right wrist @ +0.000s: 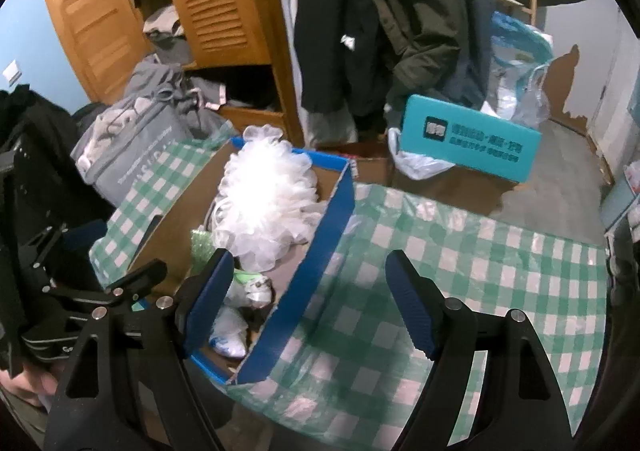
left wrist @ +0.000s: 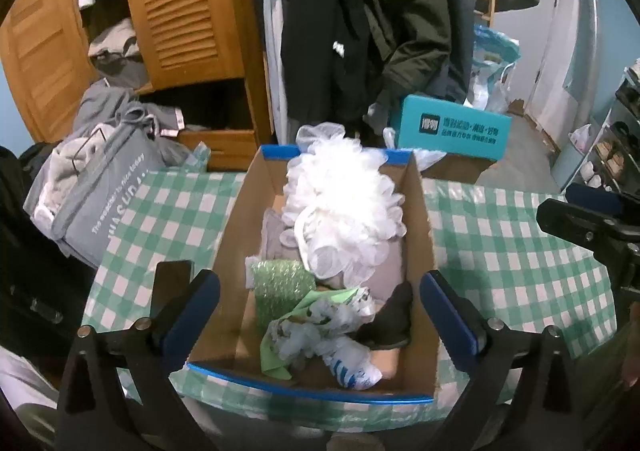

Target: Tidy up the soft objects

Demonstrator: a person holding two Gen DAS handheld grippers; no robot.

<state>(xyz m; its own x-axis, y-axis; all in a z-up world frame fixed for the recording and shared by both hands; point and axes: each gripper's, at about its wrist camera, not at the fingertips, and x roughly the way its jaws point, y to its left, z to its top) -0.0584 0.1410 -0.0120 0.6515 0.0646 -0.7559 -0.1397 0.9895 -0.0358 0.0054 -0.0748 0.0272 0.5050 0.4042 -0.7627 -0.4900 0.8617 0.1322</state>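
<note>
A blue-edged cardboard box (left wrist: 420, 219) stands on the green checked tablecloth (left wrist: 520, 251). Inside lie a white mesh bath pouf (left wrist: 344, 203), a roll of green bubble wrap (left wrist: 280, 287), a crumpled plastic bag (left wrist: 332, 343), a dark cloth (left wrist: 394, 315) and a grey cloth (left wrist: 276, 239). My left gripper (left wrist: 320, 315) is open and empty, hovering over the box's near end. My right gripper (right wrist: 308, 303) is open and empty, above the box's right wall (right wrist: 316, 247) and the cloth (right wrist: 480, 271). The pouf (right wrist: 264, 203) also shows there.
A grey bag of clothes (left wrist: 108, 187) sits at the table's left edge. A teal box (left wrist: 452, 127) and plastic bags (right wrist: 516, 83) stand on the floor behind. A wooden wardrobe (left wrist: 180, 3) and hanging coats (left wrist: 380, 11) fill the back.
</note>
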